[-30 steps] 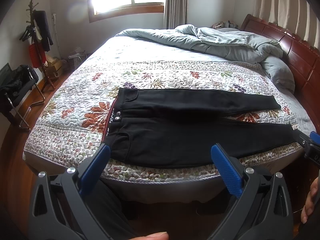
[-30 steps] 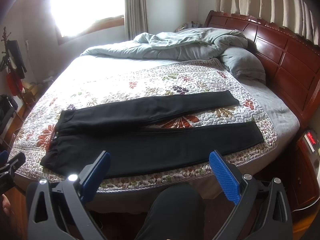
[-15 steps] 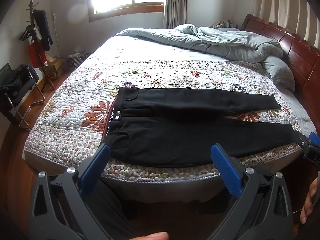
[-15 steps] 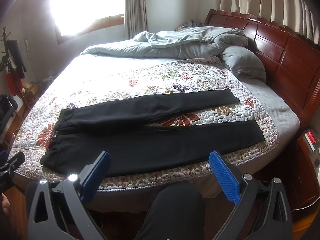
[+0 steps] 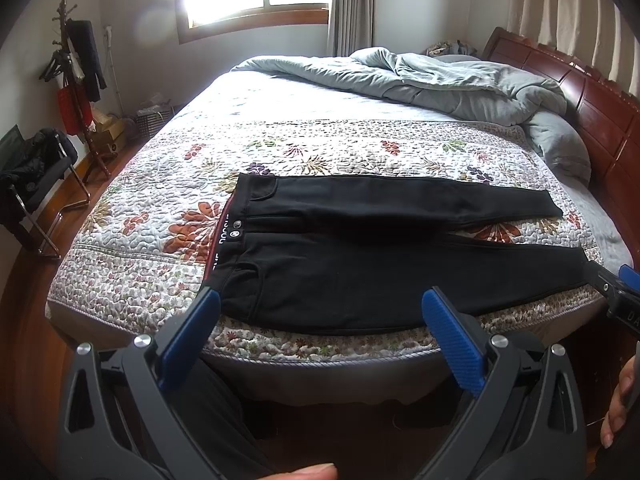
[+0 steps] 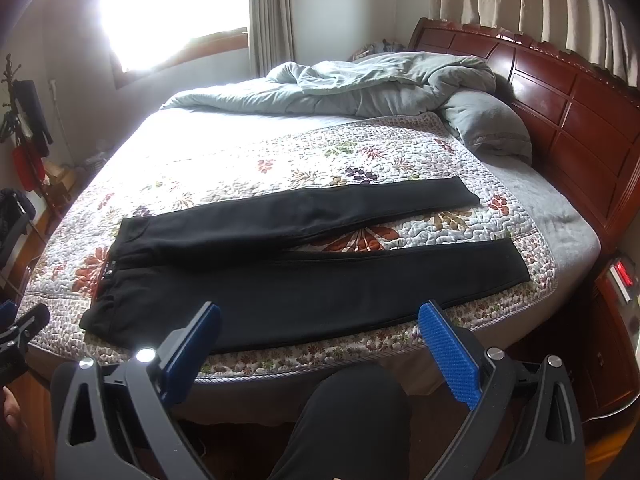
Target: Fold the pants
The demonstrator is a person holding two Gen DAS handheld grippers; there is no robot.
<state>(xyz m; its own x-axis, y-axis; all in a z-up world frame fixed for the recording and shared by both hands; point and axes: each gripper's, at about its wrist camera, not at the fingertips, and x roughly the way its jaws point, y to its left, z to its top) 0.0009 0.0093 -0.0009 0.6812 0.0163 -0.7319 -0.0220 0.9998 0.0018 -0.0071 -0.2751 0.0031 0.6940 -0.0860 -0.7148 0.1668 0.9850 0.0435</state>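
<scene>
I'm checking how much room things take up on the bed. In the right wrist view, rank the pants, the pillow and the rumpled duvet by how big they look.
1. Pants, though nearest the camera, which inflates them.
2. Duvet.
3. Pillow, clearly smallest.

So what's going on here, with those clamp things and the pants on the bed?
A person holds a left hand-held gripper and a right hand-held gripper, both open and empty, at the near edge of the bed. Black pants lie flat on the flowered quilt, legs spread apart, waistband to the left. Nothing is folded yet.
</scene>
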